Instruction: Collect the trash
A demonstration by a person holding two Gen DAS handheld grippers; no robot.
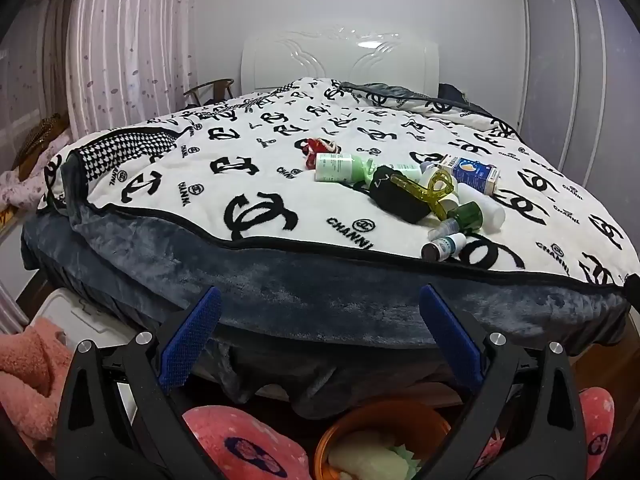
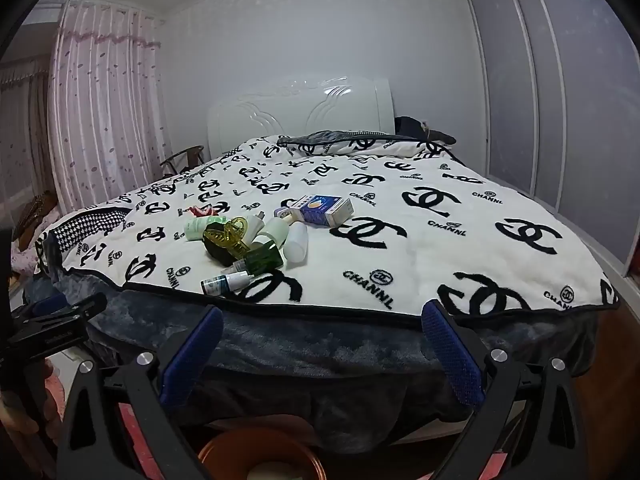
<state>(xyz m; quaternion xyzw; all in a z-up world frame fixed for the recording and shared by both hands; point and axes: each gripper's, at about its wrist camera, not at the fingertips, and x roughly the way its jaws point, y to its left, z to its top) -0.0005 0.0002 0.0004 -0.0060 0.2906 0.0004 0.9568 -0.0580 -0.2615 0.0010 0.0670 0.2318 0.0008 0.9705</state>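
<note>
A heap of small items lies on the bed's white blanket: a blue and white carton point(image 1: 474, 173) point(image 2: 323, 209), a yellow-green hair claw point(image 1: 430, 192) point(image 2: 229, 235), a black pouch point(image 1: 396, 198), a green bottle point(image 1: 466, 216) point(image 2: 262, 259), a white and green tube point(image 1: 340, 167) point(image 2: 196, 229), a small dropper bottle point(image 1: 442, 246) point(image 2: 226, 281) and a white bottle point(image 2: 297, 242). My left gripper point(image 1: 320, 300) is open and empty, held low in front of the bed's foot. My right gripper point(image 2: 322, 320) is open and empty, also short of the bed edge. An orange bin point(image 1: 380, 436) point(image 2: 260, 462) sits below both grippers with pale trash inside.
A red item point(image 1: 316, 148) lies behind the heap. The bed's grey skirt point(image 1: 320, 288) hangs over the near edge. Pink slippers point(image 1: 248, 444) flank the bin. A white box point(image 1: 80, 316) and pink fabric point(image 1: 28, 364) stand at the left. Wardrobe doors point(image 2: 560, 100) line the right.
</note>
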